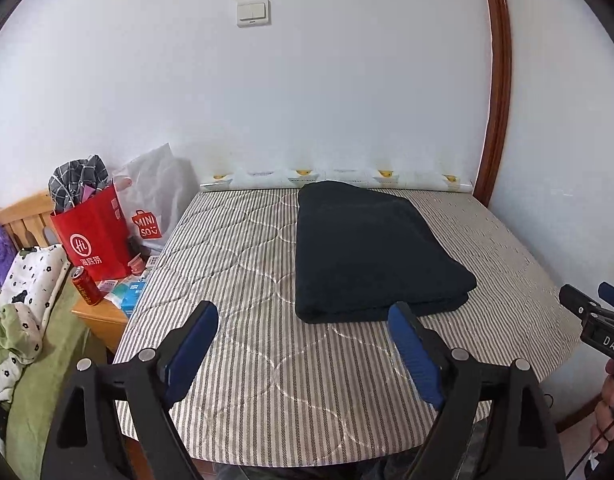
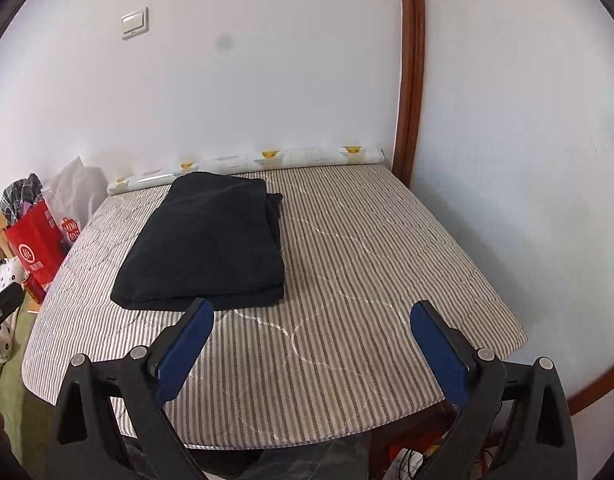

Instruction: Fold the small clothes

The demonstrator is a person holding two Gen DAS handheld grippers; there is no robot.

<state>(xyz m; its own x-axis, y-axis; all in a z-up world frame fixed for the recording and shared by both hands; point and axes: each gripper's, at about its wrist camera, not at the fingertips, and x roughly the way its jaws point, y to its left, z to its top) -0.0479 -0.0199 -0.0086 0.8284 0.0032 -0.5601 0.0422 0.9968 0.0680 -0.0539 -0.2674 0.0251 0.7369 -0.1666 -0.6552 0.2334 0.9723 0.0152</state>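
Dark folded garment [image 1: 371, 252] lies flat on the striped table cover [image 1: 235, 264], toward the far half, its far end close to the roll of patterned paper [image 1: 339, 178] along the wall. Near edge of the garment shows stacked layers, squared off. My left gripper [image 1: 303, 330] hovers just short of that near edge, blue pads spread wide, holding nothing. My right gripper [image 2: 311, 326] is also spread wide and empty, off the garment's near right corner; garment [image 2: 207, 244] sits left of centre in that view.

Readable text: white plastic bag [image 1: 155, 200] says "MINISO"; red paper bag [image 1: 93, 236] has an "HL" circle logo with Chinese characters under it; "DAS" on the right gripper body at the left view's right edge. Red can [image 1: 85, 286] lettering too small to read.

Open cover on the near half and the whole right side up to the wall. Left table edge drops to a wooden nightstand [image 1: 103, 320] crowded with the bags and can. Wall switch [image 1: 253, 12] above.
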